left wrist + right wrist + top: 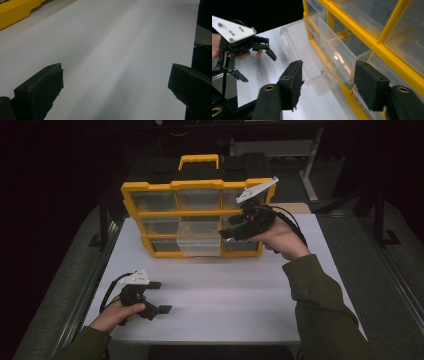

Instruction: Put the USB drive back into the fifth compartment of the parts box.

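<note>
On the left of the white tabletop (225, 295), my left tool (157, 296) rests low in my left hand (114, 314), jaws spread wide with nothing between them. Behind centre stands one yellow organizer (150, 187) with nine clear drawers in three rows of three; two drawers (200, 242) in its middle column are pulled out. At its right side I hold my right tool (327, 83), jaws spread, empty, just beside the pulled-out drawers.

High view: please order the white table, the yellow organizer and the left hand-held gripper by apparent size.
1. White table, largest.
2. Yellow organizer, standing at the table's far edge.
3. Left hand-held gripper, smallest, although it is nearer the camera.
</note>
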`<state>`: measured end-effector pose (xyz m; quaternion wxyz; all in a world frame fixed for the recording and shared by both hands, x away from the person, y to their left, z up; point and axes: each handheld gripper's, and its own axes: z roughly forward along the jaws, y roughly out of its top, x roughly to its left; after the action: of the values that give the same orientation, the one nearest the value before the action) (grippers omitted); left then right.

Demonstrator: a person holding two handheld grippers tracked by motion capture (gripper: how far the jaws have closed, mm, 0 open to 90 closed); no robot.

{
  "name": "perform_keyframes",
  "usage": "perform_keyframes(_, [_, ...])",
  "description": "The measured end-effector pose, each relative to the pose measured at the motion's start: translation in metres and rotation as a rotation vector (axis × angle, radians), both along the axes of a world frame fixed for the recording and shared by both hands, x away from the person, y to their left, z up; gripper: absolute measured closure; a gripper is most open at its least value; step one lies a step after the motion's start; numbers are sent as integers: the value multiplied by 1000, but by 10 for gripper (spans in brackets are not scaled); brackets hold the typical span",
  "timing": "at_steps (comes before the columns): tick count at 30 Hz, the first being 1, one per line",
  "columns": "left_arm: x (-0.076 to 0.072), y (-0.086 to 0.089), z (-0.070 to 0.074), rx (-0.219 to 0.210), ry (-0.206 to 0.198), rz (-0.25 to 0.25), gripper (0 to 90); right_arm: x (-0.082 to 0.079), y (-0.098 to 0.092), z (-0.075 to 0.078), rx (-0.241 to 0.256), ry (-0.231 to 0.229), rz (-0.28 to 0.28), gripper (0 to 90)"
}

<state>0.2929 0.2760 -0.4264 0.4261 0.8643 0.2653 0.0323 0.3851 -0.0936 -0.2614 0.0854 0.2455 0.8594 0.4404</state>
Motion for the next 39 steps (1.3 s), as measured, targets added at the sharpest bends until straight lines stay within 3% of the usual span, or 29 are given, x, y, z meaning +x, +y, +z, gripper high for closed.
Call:
perform_keyframes(11, [0, 0, -1, -1, 2, 3, 0, -11, -15, -23, 11, -2, -5, 296])
perform_keyframes(31, [0, 0, -1, 3, 4, 2, 0, -30, -37, -83, 41, 34, -59, 142])
perform_keyframes(39, [-1, 0, -1, 4, 3, 2, 0, -39, -41, -105, 39, 38, -67, 133])
